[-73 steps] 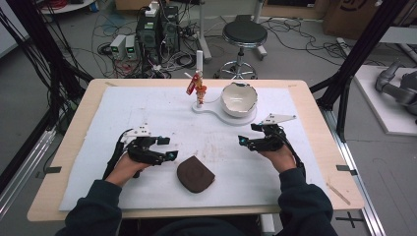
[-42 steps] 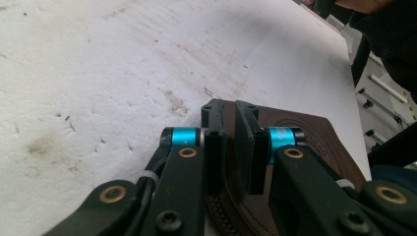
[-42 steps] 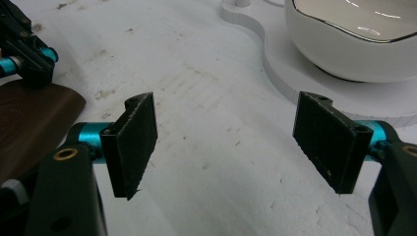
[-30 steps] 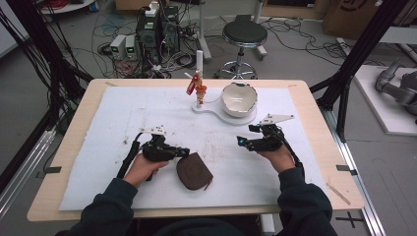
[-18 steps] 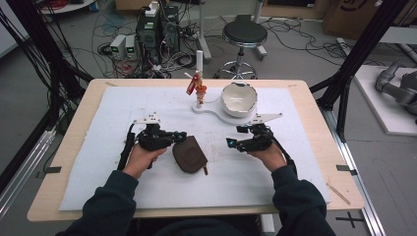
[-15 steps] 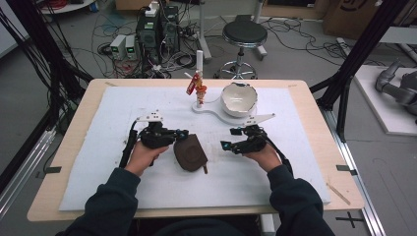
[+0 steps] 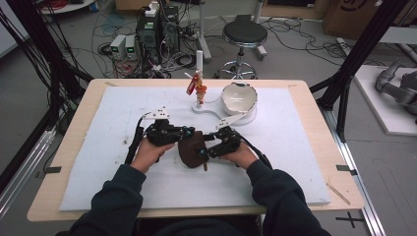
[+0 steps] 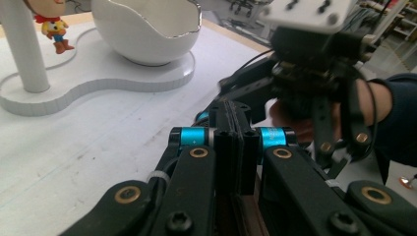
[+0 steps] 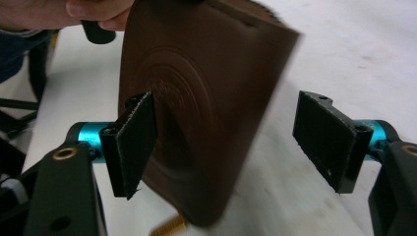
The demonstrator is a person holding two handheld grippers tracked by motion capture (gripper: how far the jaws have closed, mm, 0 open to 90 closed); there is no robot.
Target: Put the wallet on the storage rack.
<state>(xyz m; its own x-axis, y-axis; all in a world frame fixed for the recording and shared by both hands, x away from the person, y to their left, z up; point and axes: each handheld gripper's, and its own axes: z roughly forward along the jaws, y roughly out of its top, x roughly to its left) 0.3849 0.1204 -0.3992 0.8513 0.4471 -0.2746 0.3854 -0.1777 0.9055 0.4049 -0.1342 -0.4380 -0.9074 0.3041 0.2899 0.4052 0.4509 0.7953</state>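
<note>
A brown leather pouch [image 7: 191, 150] hangs upright just above the white mat, near the table's middle. My left gripper [image 7: 189, 133] is shut on its upper left edge; in the left gripper view the closed jaws [image 8: 236, 142] pinch a strip of brown leather at the bottom. My right gripper [image 7: 207, 149] comes in from the right and stands open. In the right gripper view the pouch [image 9: 196, 98] stands between the spread pads [image 9: 231, 140], close to the left pad [image 9: 135, 142] and well apart from the right one. A gold zip pull [image 9: 167, 227] dangles below.
Behind the hands stands a white base [image 7: 211, 109] with a cracked-egg bowl [image 7: 239, 98], a white post [image 7: 199, 59] and a small toy figure [image 7: 199, 89]. The white mat [image 7: 305, 147] covers most of the wooden table.
The left gripper has lifted the pouch off the mat and carried it up and toward the middle. The right gripper has slid left until its open jaws stand around the pouch.
</note>
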